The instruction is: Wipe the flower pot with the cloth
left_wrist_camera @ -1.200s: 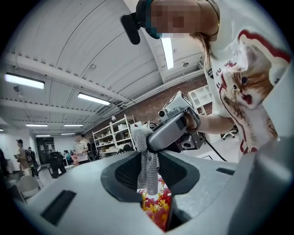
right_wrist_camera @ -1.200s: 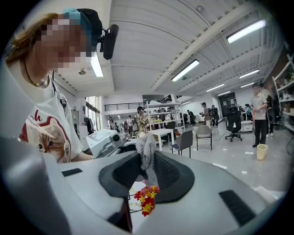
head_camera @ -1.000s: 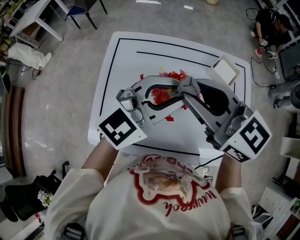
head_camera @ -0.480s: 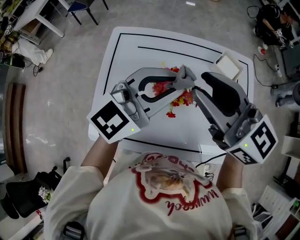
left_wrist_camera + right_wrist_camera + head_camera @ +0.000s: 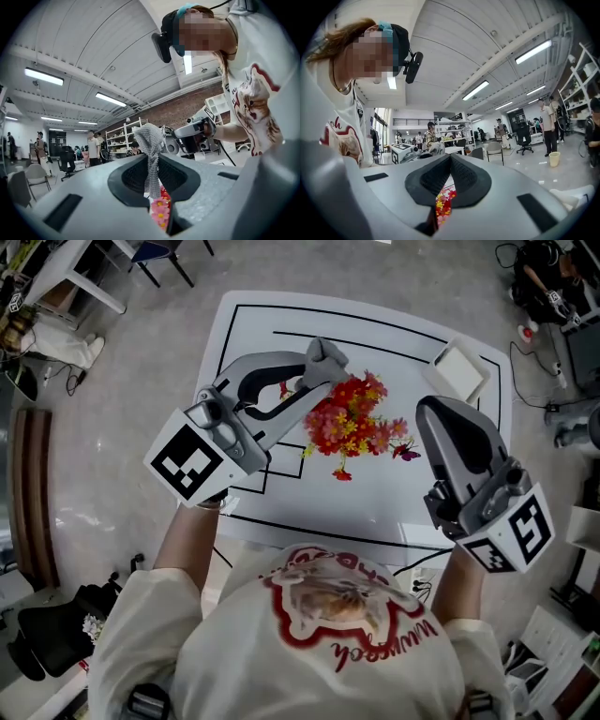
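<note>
Head view: a white square table (image 5: 246,334) fills the frame, the flower pot of red and yellow blooms (image 5: 352,418) at centre. Upper left, the left gripper (image 5: 323,357) pinches a grey mesh cloth (image 5: 151,145); the right gripper (image 5: 441,413) is closed, empty. Best wipe low, under the blooms.

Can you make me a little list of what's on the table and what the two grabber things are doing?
Table: white table with black lines
Middle: bunch of red, pink and yellow flowers; its pot is hidden under the blooms
Far right corner: small white square box
Left gripper: jaws shut on grey knitted cloth, at the flowers' left side
Right gripper: jaws shut, nothing in them, at the flowers' right side
</note>
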`<control>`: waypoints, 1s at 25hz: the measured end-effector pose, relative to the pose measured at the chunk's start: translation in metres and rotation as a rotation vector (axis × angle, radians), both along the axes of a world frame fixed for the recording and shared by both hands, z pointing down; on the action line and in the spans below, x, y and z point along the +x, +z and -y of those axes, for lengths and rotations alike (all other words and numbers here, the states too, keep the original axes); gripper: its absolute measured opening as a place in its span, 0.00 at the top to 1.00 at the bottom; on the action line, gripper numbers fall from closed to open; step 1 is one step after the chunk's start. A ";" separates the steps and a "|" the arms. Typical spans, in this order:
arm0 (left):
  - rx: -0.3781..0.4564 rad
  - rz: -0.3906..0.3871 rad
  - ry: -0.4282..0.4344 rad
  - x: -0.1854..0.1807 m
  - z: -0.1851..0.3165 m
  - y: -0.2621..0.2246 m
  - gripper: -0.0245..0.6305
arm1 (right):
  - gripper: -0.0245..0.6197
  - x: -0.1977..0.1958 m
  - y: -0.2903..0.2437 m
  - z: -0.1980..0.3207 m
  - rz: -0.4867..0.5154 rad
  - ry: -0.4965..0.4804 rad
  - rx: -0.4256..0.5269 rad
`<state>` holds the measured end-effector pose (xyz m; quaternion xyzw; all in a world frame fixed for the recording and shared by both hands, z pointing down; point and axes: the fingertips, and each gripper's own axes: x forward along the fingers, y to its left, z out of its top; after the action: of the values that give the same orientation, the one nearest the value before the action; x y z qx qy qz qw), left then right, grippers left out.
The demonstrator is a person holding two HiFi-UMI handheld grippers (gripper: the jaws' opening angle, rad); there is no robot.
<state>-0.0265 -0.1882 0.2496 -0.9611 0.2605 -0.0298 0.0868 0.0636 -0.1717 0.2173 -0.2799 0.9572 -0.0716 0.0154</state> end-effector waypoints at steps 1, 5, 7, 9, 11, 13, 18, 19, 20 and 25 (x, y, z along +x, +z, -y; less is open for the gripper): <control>0.005 0.012 0.002 -0.002 0.004 0.002 0.88 | 0.96 0.002 0.002 0.001 0.008 0.006 -0.005; 0.010 0.051 0.002 -0.010 0.026 0.016 0.88 | 0.96 0.008 0.013 0.008 0.017 0.033 -0.024; 0.019 0.071 0.009 -0.013 0.038 0.023 0.88 | 0.96 0.010 0.018 0.011 0.014 0.046 -0.034; 0.024 0.091 0.029 -0.014 0.049 0.031 0.88 | 0.96 0.011 0.022 0.015 0.020 0.056 -0.045; 0.029 0.101 0.063 -0.012 0.059 0.040 0.88 | 0.96 0.012 0.024 0.018 0.027 0.061 -0.053; 0.028 0.093 0.101 -0.010 0.068 0.047 0.88 | 0.96 0.011 0.027 0.021 0.027 0.067 -0.059; -0.013 0.093 0.211 -0.002 0.084 0.073 0.88 | 0.96 0.014 0.040 0.031 0.014 0.093 -0.086; -0.028 0.105 0.244 0.000 0.086 0.079 0.88 | 0.96 0.015 0.042 0.033 0.013 0.096 -0.091; -0.044 0.109 0.278 0.002 0.086 0.084 0.88 | 0.96 0.015 0.044 0.034 0.010 0.099 -0.097; -0.098 0.138 0.435 0.014 0.089 0.110 0.88 | 0.96 0.018 0.054 0.043 -0.013 0.115 -0.113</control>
<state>-0.0122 -0.2771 0.3596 -0.9934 0.0390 -0.0886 0.0620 0.0812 -0.2148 0.2717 -0.3353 0.9341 -0.1226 -0.0023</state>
